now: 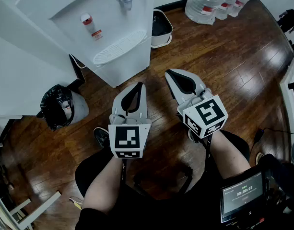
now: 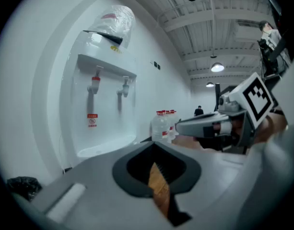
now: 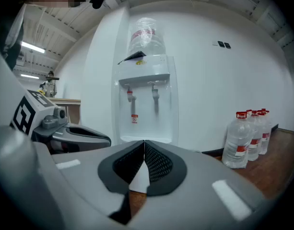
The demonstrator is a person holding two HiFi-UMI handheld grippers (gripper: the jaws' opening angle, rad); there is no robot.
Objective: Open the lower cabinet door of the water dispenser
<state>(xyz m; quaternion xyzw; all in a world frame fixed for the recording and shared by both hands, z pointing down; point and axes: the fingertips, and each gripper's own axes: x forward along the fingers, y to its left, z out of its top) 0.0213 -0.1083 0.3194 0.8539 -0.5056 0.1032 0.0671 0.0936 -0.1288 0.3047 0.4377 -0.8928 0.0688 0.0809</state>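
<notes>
– Fingers of the right gripper pressed tip to tip, dark ribbed pads meeting, nothing between. Same on the left gripper: tips together, only a sliver of glossy brown wooden plank floor showing lower down between the pads. Both empty.

– And the flat white lower cabinet door?

– On the tall white plastic water dispenser, far and left of both grippers, below the perforated white drip tray. Looks closed and flush with the front. Well apart from either tip. No handle or free edge to be made out from above.

– How best to go about it, then?

– Probably spread one pair of fingers first; hard to hook a door edge with them shut. Bring that gripper low and toward the door, look for a recess or lip, and catch it. Then pull along the hinge's arc, not straight back. Hold the other gripper out of the swing.

– Surfaces?

– Smooth, glossy moulded plastic, likely slippery under the pads; better a lip than a flat face. Crumpled black plastic bin bag near left, clear water bottles with red labels far right. Neither in the door's way, by the look of it.
</notes>
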